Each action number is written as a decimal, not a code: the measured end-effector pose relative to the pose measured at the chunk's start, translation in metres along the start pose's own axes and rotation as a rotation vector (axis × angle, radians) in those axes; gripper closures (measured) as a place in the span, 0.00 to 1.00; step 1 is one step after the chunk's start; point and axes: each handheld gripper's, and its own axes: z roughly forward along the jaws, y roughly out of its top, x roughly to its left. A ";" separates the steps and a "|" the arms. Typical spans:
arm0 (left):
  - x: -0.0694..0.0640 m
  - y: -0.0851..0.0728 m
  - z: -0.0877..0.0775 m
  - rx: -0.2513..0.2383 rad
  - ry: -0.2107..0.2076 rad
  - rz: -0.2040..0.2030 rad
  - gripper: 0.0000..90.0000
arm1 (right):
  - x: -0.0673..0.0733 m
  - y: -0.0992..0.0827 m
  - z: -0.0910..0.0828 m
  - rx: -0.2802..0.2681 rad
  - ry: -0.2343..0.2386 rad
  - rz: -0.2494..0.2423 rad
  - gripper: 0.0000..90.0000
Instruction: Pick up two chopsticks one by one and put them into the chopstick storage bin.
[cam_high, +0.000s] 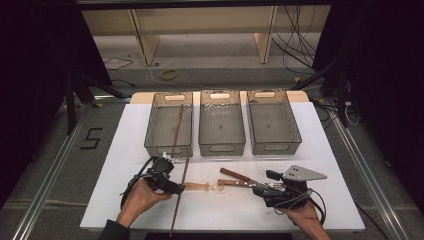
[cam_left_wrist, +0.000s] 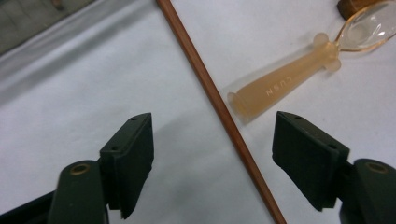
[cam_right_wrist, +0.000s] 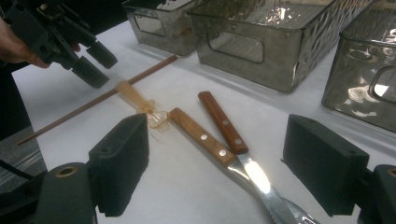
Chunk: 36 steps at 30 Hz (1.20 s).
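The white table (cam_high: 320, 150) carries three grey bins (cam_high: 222, 130) in a row along its far side. A long brown stick (cam_high: 179, 197) lies near the front edge, its length running from the bins toward the person. The left gripper (cam_high: 172, 187) tilts down over the stick, jaws wide on either side of it and clear of it. The right gripper (cam_high: 260, 189) rests low, jaws wide and empty, beside two wooden-handled knives (cam_right_wrist: 219, 135). A small amber spoon (cam_left_wrist: 285, 84) points away from the stick, almost touching it.
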 end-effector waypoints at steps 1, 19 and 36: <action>-0.001 -0.001 0.002 0.007 -0.003 0.005 0.35 | 0.000 0.000 0.000 0.001 0.000 -0.001 0.26; -0.011 -0.001 0.013 0.059 0.040 0.077 0.61 | 0.001 0.000 0.001 0.005 0.005 -0.002 0.26; -0.005 -0.002 0.010 0.068 0.066 0.115 0.86 | 0.001 0.000 0.001 0.007 0.005 -0.007 0.27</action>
